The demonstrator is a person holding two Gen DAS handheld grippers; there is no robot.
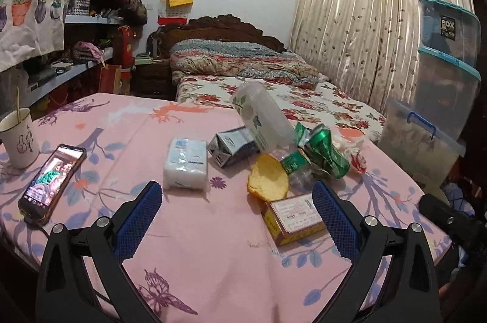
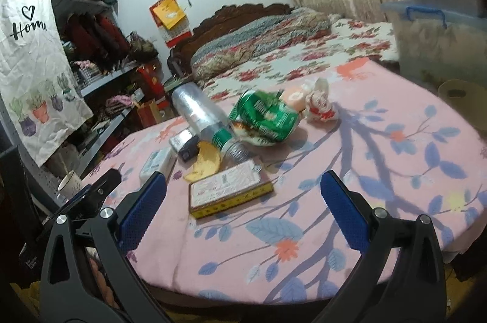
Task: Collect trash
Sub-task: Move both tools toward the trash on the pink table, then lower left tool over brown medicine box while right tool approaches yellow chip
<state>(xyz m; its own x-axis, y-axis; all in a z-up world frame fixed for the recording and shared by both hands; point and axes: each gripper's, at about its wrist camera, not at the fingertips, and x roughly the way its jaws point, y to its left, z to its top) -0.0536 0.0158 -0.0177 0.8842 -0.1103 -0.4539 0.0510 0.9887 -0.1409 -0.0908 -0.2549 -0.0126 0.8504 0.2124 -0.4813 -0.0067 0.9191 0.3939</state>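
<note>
- Pink floral cloth covers the table (image 1: 213, 247), and the trash sits on it in one loose heap, none of it gathered as far as either view shows.
- Taking the flat yellow-edged box (image 1: 293, 218) as the landmark: it lies nearest both tools, label up, at the near end of the heap.
- Just behind the box, touching or nearly so, is a curled orange peel (image 1: 268, 178).
- Behind the peel a clear plastic bottle (image 1: 264, 119) lies tilted, its neck pointing toward the box and its body leaning across a small dark carton (image 1: 232, 146).
- To the right of the bottle and beyond the box lies a crushed green can (image 1: 327, 154), with a crumpled red-and-white wrapper (image 1: 356, 155) just past it.
- Left of the box, a little apart, rests a white tissue pack (image 1: 185, 163); whether that counts as trash I cannot tell.
- Well to the left of the box lie a lit phone (image 1: 53, 178) and a paper cup (image 1: 19, 139) with a stick in it, probably not for collecting.
- Left gripper (image 1: 237, 219) hovers over the near cloth, jaws spread wide and empty, its right pad close beside the box.
- Right gripper (image 2: 243, 207) is likewise wide and empty, the box lying between its pads but farther out.
- No bin or bag for the trash is clearly identifiable in these views; I judge the task barely begun, with every piece left to lift.
- My guess is that the box is the easiest first pick.
</note>
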